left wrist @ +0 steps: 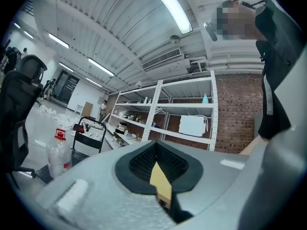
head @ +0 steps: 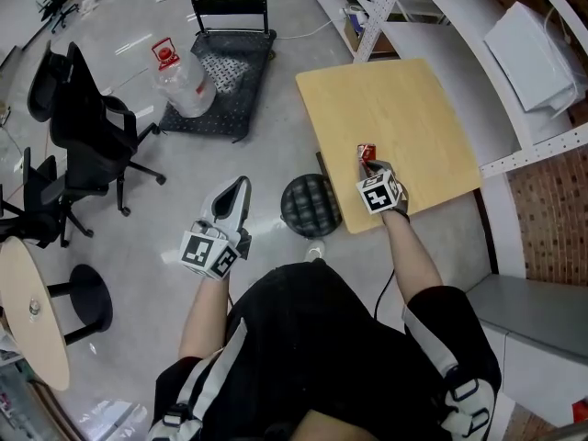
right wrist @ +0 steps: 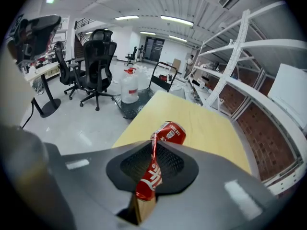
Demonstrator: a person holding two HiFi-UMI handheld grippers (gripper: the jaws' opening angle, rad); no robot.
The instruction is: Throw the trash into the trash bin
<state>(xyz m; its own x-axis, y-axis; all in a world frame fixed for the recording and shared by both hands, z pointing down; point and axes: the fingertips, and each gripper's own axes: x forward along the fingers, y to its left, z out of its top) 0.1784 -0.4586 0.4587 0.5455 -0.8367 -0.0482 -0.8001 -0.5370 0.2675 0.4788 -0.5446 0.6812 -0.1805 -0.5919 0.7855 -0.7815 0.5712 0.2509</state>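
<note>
My right hand-held gripper (head: 374, 167) is clamped on the crushed red can (head: 366, 152). Its jaws are pressed onto the flattened middle of the can, and the less crumpled end, with white print on it, sticks out past the tips. The can hangs over the near part of the pale wooden worktop (head: 404, 99), close to the edge on my side (I cannot tell whether its far end touches the wood or sits just above it). The gripper tilts downward toward the worktop, with its marker cube facing up at me. My left hand-held gripper (head: 242, 187) is out over the grey floor (head: 266, 163), well apart from the worktop and pointing roughly level. Its jaws are together with nothing between them. The trash bin (head: 310, 205), a round black mesh one, stands on the floor between my two grippers, just beside the worktop's near left corner and nearer to the right gripper than to the left. Farther off on the floor is a flat black cart (head: 241, 99) with an upright handle, and a large clear water jug (head: 184, 83) with a red cap sits at the cart's left edge. Two black office chairs (head: 87, 141) stand to the left, and a small round table (head: 32, 310) is at the far left edge of the head view. White shelving (head: 459, 53) runs along the right, past the worktop.
</note>
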